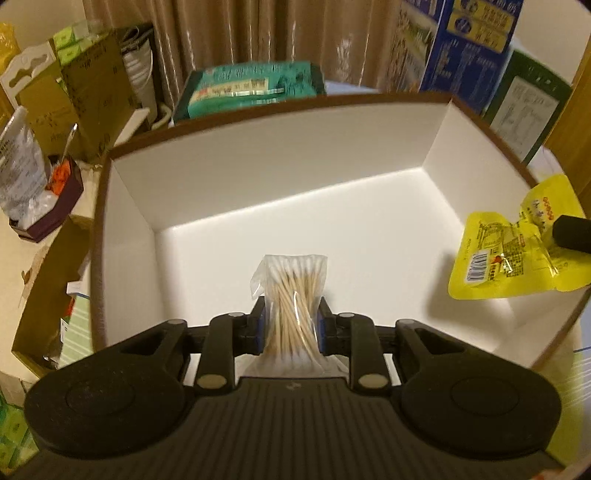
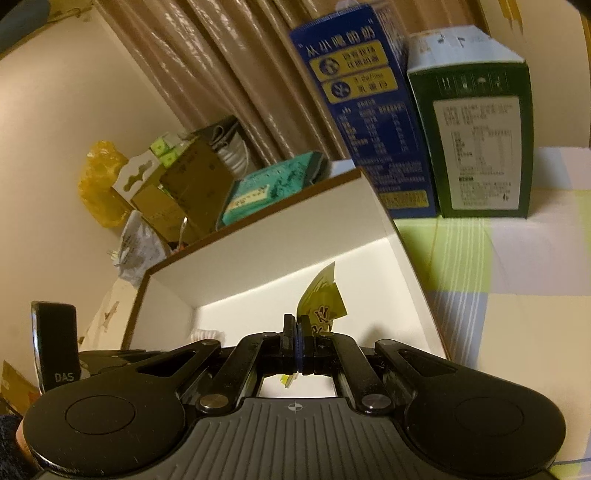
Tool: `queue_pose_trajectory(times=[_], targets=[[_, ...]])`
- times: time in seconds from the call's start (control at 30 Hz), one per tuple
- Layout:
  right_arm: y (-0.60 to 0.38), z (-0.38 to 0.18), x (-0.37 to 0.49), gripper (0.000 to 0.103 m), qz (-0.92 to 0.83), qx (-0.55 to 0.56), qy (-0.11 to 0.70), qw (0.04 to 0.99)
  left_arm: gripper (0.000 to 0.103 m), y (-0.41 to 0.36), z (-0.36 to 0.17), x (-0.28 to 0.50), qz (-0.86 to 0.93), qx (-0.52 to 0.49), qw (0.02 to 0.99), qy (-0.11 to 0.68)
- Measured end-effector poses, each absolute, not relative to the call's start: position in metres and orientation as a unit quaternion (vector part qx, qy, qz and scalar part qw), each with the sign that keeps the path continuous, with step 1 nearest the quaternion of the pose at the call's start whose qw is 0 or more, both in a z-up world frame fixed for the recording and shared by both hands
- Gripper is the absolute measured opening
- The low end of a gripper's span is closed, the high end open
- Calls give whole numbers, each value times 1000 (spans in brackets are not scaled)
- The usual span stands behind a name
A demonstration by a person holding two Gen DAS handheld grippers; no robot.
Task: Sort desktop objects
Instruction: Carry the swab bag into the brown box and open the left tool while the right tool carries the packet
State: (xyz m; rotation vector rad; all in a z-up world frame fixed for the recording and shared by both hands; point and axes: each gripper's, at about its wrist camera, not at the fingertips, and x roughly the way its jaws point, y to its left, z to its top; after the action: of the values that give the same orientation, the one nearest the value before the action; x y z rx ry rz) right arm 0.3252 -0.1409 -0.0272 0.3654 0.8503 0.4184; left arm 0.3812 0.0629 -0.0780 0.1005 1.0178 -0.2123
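Your left gripper (image 1: 291, 325) is clamped on a clear bag of cotton swabs (image 1: 290, 295), its blue pads pressing the bundle of wooden sticks from both sides, the bag standing upright over the floor of a white box (image 1: 258, 177) with a brown rim. Your right gripper (image 2: 297, 332) is pinched tight on a yellow snack packet (image 2: 325, 302); in the left wrist view that packet (image 1: 506, 254) hangs over the box's right side, held at its edge by a black fingertip (image 1: 570, 234). The box floor beneath both items is bare and brightly lit along the back wall. Behind the box lies a green tissue pack (image 1: 251, 88). To its right stand a blue carton (image 2: 365, 110) and a dark green carton (image 2: 476, 129), side by side on a pale striped cloth (image 2: 498, 277). To the left sit brown cardboard boxes (image 1: 85, 96) and a crumpled plastic bag (image 1: 18, 177). Tan curtains (image 1: 258, 33) hang behind.
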Motion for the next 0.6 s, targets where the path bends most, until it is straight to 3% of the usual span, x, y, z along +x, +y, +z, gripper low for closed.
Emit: queue_pose_trajectory(times=[0.1,0.27,0.6], targets=[[-141,-33,330,0,198,178,413,871,33,62,-86,386,-95,52,862,495],[-140,-40,336,0,197,184,419,867,42,64,-87,387,-94,52,862,496],[-132,-53,348,0,197,180,431,862,44,61,-82,389,-100,55,864,491]])
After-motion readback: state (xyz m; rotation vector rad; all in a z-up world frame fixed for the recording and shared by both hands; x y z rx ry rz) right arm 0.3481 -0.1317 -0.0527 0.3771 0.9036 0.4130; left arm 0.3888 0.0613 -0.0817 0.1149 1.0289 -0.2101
